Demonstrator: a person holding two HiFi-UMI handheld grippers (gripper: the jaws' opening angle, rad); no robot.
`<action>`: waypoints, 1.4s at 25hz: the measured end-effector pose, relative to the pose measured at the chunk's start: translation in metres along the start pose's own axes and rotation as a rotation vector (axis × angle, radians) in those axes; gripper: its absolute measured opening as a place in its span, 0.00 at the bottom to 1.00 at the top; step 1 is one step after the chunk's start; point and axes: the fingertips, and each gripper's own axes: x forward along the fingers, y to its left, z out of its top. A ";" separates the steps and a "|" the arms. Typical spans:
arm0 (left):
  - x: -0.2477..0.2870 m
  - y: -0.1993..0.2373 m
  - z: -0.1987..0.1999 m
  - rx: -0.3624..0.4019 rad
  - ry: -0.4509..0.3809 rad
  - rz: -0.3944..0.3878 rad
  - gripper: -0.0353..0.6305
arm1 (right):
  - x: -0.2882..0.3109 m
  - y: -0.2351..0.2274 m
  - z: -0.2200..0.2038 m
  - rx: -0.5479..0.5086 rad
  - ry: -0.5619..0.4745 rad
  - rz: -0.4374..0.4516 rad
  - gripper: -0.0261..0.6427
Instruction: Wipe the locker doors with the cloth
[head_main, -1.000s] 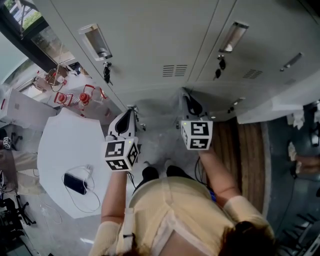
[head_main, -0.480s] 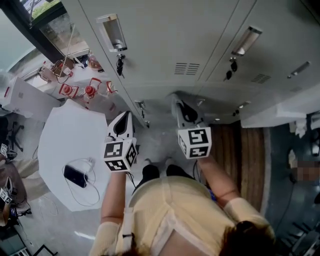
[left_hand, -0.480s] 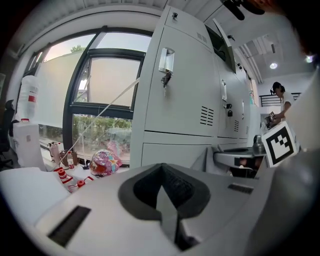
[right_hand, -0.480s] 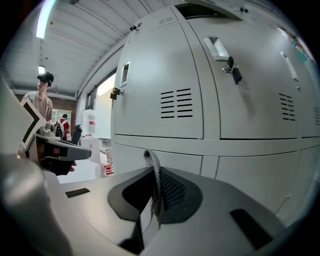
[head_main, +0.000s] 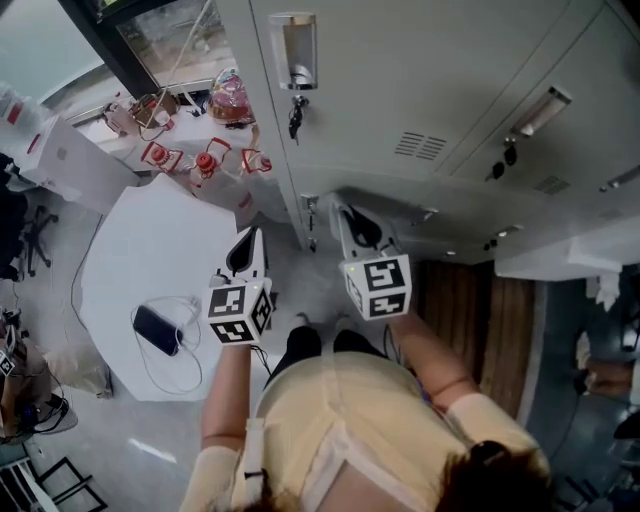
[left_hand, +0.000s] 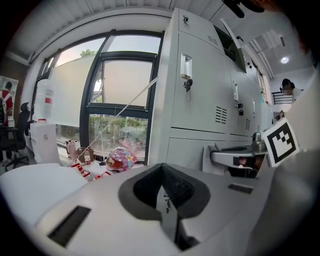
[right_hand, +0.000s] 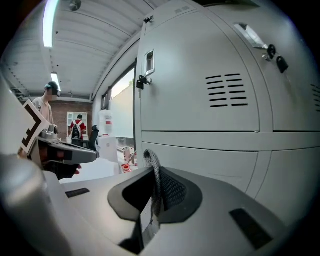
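Grey lockers (head_main: 420, 90) are taking up the whole far side of my head view, their vented doors standing shut, and beside them a big dark-framed window (left_hand: 120, 100) is letting daylight in. Left of the person I am looking down on a white surface (head_main: 140, 260), which is carrying a dark phone (head_main: 158, 330) with a thin cable looping around it. I am seeing the left tongs (head_main: 248, 245) hanging just past the near edge of that surface, well apart from the lockers; in the left gripper view they are clenched together with nothing pinched between them. The right tongs (head_main: 352, 218) are reaching closer to the foot of the lockers, and in the right gripper view they are clamping a grey mesh-textured cloth (right_hand: 152, 170), a strip of it curling up above the jaws and facing a lower locker door. I cannot tell whether the cloth is touching that door. Below the window some small red-and-white containers (head_main: 205, 160) are sitting near a colourful rounded bundle (head_main: 230, 95). Keys (head_main: 294, 115) are dangling from the lock of the locker nearest the window.
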 end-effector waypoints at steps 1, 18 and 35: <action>-0.003 0.006 -0.002 -0.006 0.003 0.013 0.06 | 0.005 0.006 0.000 -0.002 0.001 0.014 0.07; -0.014 0.046 -0.014 -0.055 0.004 0.102 0.06 | 0.077 0.037 -0.024 -0.053 0.080 0.052 0.07; 0.027 -0.004 -0.016 -0.020 0.045 -0.043 0.06 | 0.033 -0.050 -0.043 -0.004 0.100 -0.151 0.07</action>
